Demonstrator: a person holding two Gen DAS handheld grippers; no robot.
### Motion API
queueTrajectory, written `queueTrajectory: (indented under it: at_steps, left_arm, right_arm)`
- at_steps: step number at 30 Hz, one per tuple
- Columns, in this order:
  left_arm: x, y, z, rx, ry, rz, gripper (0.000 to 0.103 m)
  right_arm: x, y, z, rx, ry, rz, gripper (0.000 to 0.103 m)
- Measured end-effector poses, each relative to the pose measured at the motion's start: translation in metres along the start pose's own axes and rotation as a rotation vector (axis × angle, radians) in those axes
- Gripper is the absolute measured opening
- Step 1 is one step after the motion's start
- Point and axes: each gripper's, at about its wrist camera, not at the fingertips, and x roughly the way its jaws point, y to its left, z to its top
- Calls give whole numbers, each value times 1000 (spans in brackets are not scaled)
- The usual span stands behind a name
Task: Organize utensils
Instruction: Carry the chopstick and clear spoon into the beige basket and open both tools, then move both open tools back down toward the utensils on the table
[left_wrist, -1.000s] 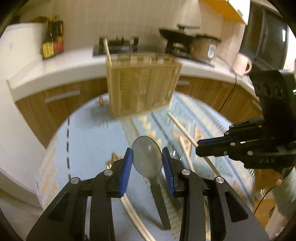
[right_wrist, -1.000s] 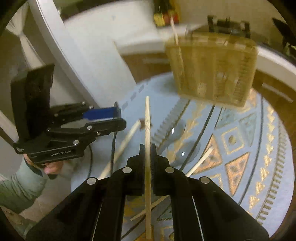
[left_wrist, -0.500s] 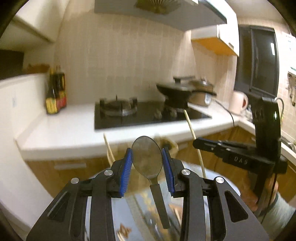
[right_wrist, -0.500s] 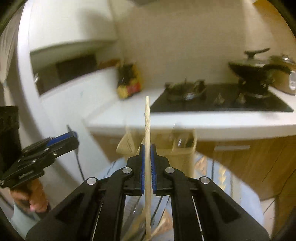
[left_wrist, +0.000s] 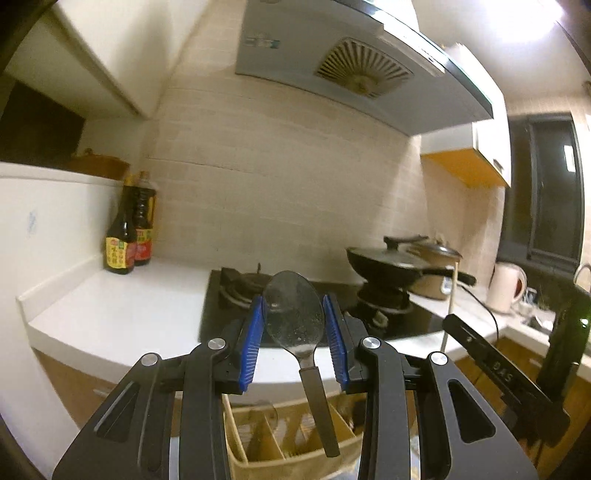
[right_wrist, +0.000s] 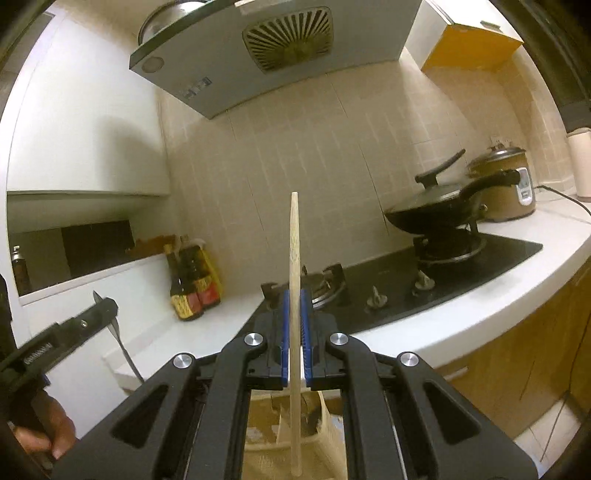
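Both hands have lifted off the table and levelled out: the left gripper (left_wrist: 294, 328) stays clamped on the spoon (left_wrist: 293, 317), the right gripper (right_wrist: 294, 325) on a chopstick (right_wrist: 294, 295), both now above the divided holder (left_wrist: 280, 439), seemingly ready to drop in.

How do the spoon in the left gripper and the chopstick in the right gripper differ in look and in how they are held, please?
The spoon is shiny metal with a dark handle; the chopstick is pale wood. The spoon has a broad oval bowl; the chopstick is a thin stick. The left gripper clamps the spoon's wide bowl, jaws apart; the right gripper is nearly closed on the chopstick's shaft. Both stand upright above the slatted utensil holder.
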Motion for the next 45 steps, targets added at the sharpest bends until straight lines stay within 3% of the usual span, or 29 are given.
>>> queueTrajectory:
  at_steps: [8,13,24,27,31,33,34,35,42,45]
  left_arm:
    - [27,8,-10,35,-6,24,31]
    - [39,10,-28,55,12,33,31]
    - [51,19,-53,57,111,-24,33]
    - [45,24,-54,37,143,-61,41]
    - [26,30,-52,10,178,-107,46]
    - [15,32,-50,-1,199,-131,48]
    - [11,32,-50,-5,206,-139,51]
    - [4,33,-50,-13,224,-156,54]
    - [-29,37,-56,-38,333,-192,58]
    - [-38,33,-63,-17,404,-173,58]
  right_arm:
    - [30,28,-9,-103,-90,-15,4]
    - [48,30,-30,-136,-75,-20,4]
    - [57,11,-52,-95,84,-28,5]
    - [50,-3,-53,-31,164,-3,7]
    - [35,-18,-56,23,266,17,16]
    - [27,-22,-59,34,304,23,32]
    - [21,-25,-60,43,330,26,52]
    - [15,-27,-61,48,342,25,60]
    - [-24,-16,-71,-21,483,12,60]
    - [-32,-6,-79,-65,563,1,60]
